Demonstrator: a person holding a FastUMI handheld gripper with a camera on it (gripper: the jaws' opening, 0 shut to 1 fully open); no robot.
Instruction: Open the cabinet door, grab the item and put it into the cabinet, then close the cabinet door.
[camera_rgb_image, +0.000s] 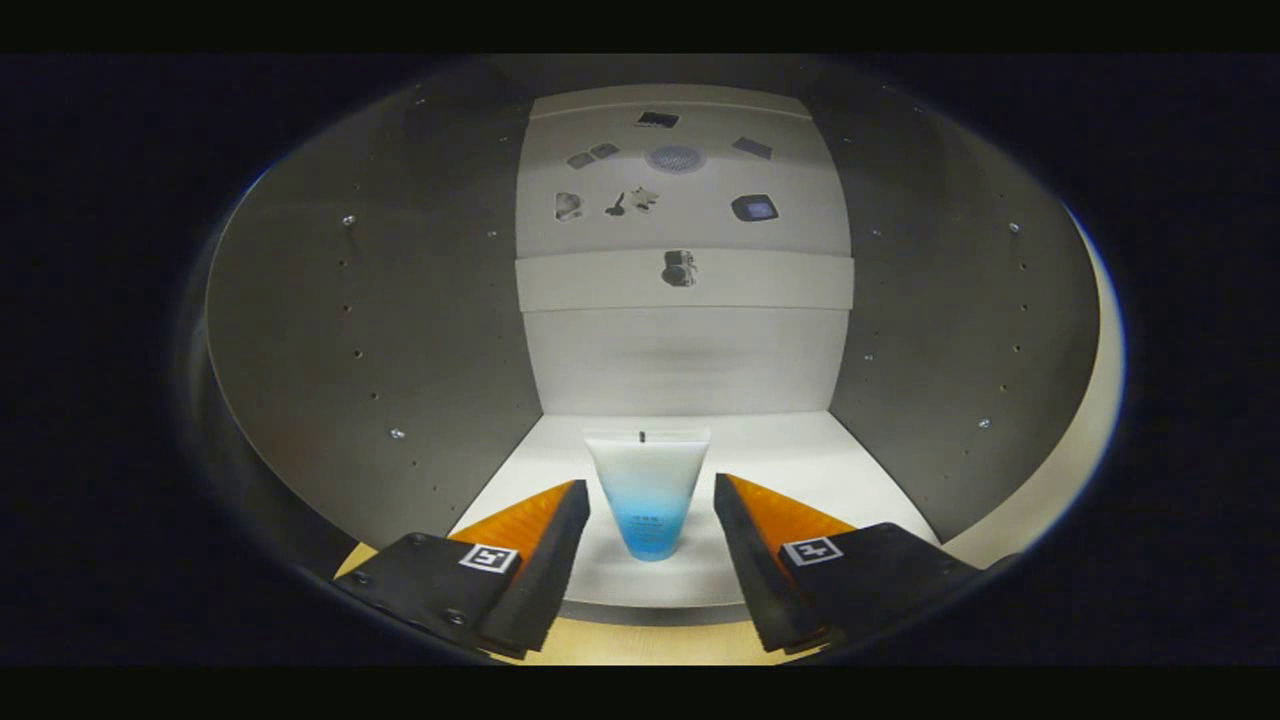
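A tube (648, 492), white at its wide top and blue toward its cap, stands cap-down on the white floor (790, 470) of the open cabinet, near the front lip. My gripper (650, 492) is open, one finger on each side of the tube with a small gap to either side, so neither finger presses on it. The fingertips (575, 495) reach about level with the tube's middle. The cabinet door is out of sight.
The cabinet's grey side walls (400, 330) with rows of peg holes close in left and right. Its white back panel (685, 350) stands well behind the tube, with several small stickers above. A pale wood surface (640, 645) lies below the cabinet's front lip.
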